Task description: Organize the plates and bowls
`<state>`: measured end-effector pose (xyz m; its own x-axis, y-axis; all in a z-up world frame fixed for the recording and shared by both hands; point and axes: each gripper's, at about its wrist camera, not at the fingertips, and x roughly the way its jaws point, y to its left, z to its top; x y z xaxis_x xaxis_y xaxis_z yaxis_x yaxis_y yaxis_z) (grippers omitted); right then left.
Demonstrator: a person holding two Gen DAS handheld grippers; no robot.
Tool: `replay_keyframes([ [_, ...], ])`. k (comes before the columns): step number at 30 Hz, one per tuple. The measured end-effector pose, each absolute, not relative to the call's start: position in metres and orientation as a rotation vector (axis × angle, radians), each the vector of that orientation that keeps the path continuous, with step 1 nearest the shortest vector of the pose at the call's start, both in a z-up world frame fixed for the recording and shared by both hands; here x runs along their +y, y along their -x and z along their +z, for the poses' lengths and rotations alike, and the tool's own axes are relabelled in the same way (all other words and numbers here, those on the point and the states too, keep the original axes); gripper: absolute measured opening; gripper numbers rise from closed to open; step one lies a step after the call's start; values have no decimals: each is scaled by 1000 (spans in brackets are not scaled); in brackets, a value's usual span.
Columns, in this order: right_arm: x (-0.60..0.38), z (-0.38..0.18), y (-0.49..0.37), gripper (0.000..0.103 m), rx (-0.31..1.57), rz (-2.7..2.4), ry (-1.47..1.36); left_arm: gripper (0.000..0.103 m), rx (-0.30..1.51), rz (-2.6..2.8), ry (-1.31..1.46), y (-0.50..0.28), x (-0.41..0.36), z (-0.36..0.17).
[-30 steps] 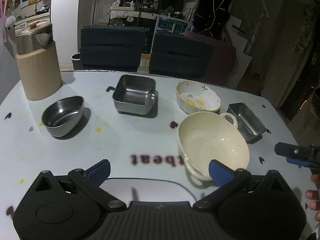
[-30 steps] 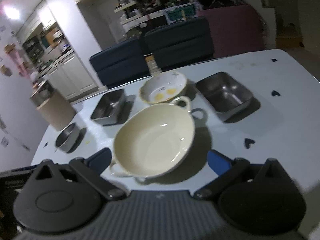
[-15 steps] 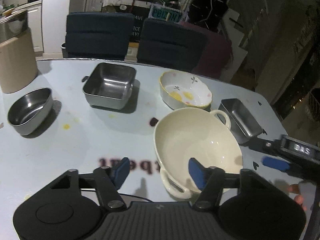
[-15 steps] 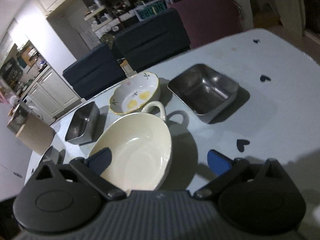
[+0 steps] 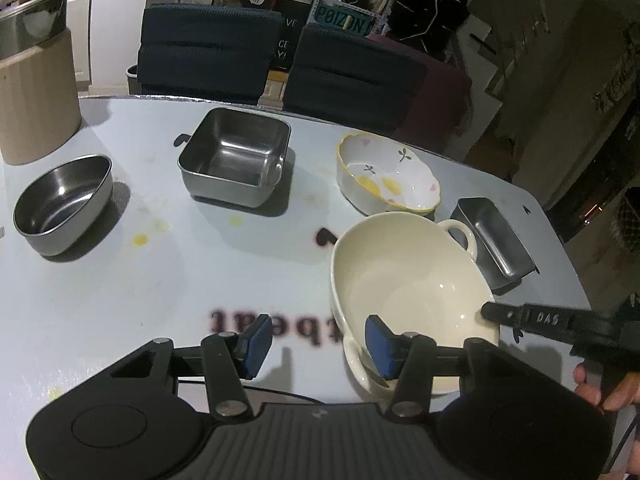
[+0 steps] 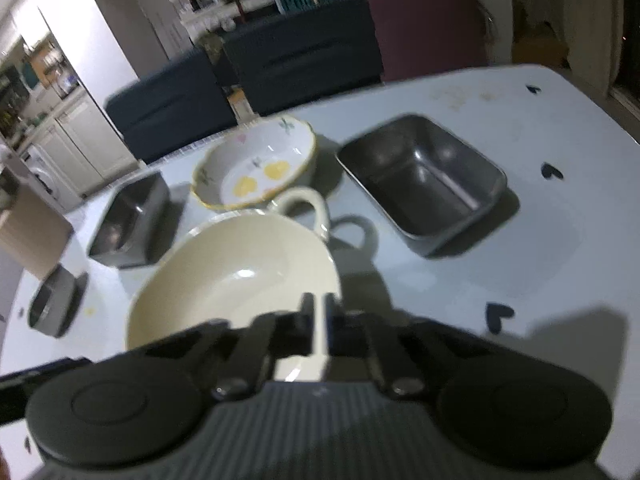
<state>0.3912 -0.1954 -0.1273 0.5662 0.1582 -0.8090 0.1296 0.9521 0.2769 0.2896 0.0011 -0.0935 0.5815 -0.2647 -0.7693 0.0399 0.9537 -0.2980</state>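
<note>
Cream bowl (image 5: 404,280) sits near on the counter (image 5: 160,280): right tongs (image 6: 318,330) have just clamped its rim, left tongs (image 5: 316,340), half-closed, straddle its near handle; lifting likely follows.

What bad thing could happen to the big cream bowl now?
The right gripper is shut on only a thin edge of the big cream ceramic bowl with loop handles. Lifted that way, the heavy bowl might slip out or tip.

The left gripper has been closing, with one blue pad inside the bowl and nothing pinched yet. It could push the bowl.

The flowered white bowl with a yellow rim sits right by the handle, so a swing might knock and chip it.
</note>
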Motion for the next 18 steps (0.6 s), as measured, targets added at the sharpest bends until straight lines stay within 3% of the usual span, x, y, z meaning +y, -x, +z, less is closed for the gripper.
replay_keyframes([
  [18, -163, -111, -342, 0, 1015, 122, -303, 49, 973, -182, 320, -286, -2, -99],
])
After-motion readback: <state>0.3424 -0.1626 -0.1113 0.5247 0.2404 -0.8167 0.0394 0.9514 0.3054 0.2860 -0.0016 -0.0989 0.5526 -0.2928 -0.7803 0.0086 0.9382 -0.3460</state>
